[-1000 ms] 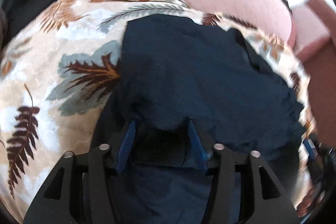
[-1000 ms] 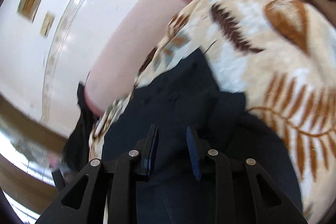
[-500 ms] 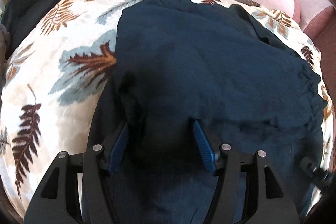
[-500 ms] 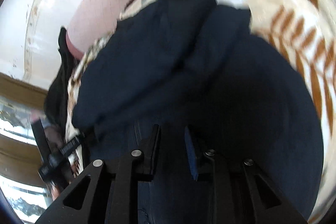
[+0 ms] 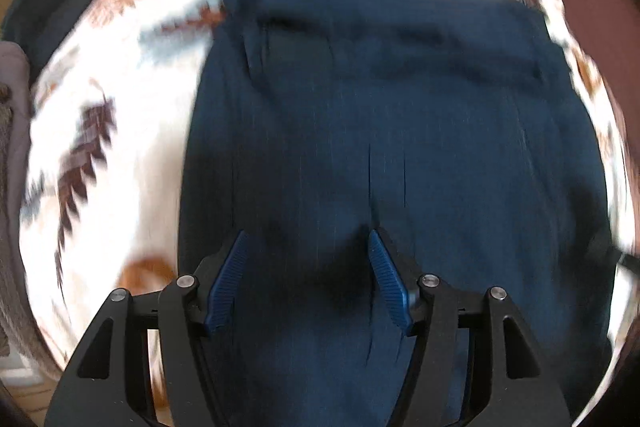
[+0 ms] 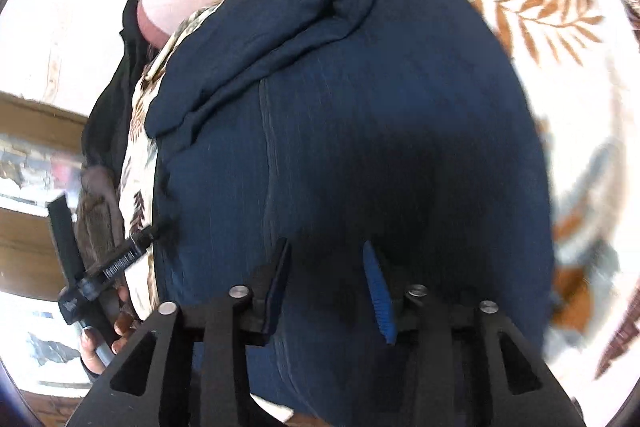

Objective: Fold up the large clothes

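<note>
Garment (image 5: pixel 400 131): my navy cloth, matt, finely ribbed
Blanket (image 5: pixel 132 131): soft plush, leaf-printed
My hand-held gripper pads (image 5: pixel 387 287): ridged blue rubber, matt black plastic arms

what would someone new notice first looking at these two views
A big dark navy garment fills the middle of both views, spread flat with a folded flap at its far end. Under it lies a cream blanket with brown leaf prints, and black jaws with blue pads frame the bottom of each picture.

leaf-print blanket (image 5: pixel 100 131) motion-blurred, navy garment (image 5: pixel 380 131) cut off below
</note>
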The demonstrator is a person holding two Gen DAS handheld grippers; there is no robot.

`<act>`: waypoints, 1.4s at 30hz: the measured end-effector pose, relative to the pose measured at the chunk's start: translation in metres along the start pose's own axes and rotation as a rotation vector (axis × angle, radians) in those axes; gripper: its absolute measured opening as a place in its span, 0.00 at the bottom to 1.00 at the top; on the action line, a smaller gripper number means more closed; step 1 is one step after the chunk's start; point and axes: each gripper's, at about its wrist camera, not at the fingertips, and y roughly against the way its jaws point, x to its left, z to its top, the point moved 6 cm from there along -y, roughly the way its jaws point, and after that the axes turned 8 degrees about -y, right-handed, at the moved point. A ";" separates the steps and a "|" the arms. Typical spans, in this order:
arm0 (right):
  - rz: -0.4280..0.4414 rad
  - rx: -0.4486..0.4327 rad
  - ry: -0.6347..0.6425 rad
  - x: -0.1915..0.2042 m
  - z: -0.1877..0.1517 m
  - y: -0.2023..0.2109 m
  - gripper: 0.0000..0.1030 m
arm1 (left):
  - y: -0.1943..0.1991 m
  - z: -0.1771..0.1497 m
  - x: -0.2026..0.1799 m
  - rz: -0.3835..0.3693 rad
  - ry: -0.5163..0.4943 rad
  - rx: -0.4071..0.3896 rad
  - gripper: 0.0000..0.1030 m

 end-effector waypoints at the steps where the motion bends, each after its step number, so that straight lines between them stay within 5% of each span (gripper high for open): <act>1: -0.001 -0.014 -0.004 -0.006 -0.002 0.011 0.47 | -0.001 -0.013 0.000 -0.002 -0.016 0.029 0.60; 5: -0.020 -0.063 -0.017 -0.027 -0.006 0.043 0.49 | 0.010 -0.054 0.013 -0.012 -0.037 0.052 0.60; 9: -0.076 -0.097 -0.013 -0.053 -0.009 0.068 0.56 | 0.029 -0.075 0.051 -0.016 0.056 0.036 0.60; 13: -0.112 -0.014 -0.004 -0.074 -0.025 0.057 0.61 | 0.025 -0.099 0.076 -0.020 0.113 0.076 0.60; 20: 0.012 0.167 0.048 -0.070 -0.069 0.023 0.61 | 0.003 -0.140 0.033 -0.239 0.106 0.148 0.62; 24: 0.041 0.246 0.110 -0.064 -0.087 0.009 0.60 | -0.007 -0.145 0.017 -0.222 0.086 0.137 0.72; 26: 0.042 0.267 0.136 -0.061 -0.095 0.005 0.52 | -0.007 -0.143 0.014 -0.229 0.101 0.132 0.73; 27: 0.042 0.270 0.154 -0.060 -0.097 0.004 0.38 | -0.007 -0.143 0.013 -0.242 0.113 0.127 0.73; 28: 0.042 0.261 0.174 -0.058 -0.098 0.005 0.11 | -0.007 -0.148 0.010 -0.248 0.119 0.121 0.68; 29: 0.052 0.251 0.189 -0.055 -0.097 0.007 0.07 | -0.007 -0.149 0.009 -0.258 0.124 0.119 0.46; 32: 0.146 0.160 0.226 -0.035 -0.094 0.029 0.06 | 0.007 -0.151 0.009 -0.293 0.124 0.110 0.21; 35: 0.212 0.089 0.208 -0.030 -0.086 0.047 0.06 | 0.018 -0.148 0.011 -0.343 0.134 0.088 0.21; 37: 0.216 0.101 0.172 -0.036 -0.084 0.044 0.07 | 0.015 -0.153 0.008 -0.365 0.132 0.097 0.26; 40: 0.172 0.148 0.116 -0.047 -0.085 0.027 0.11 | -0.001 -0.159 -0.004 -0.376 0.114 0.161 0.49; 42: 0.145 0.174 0.072 -0.053 -0.087 0.014 0.14 | -0.011 -0.164 -0.012 -0.377 0.116 0.187 0.49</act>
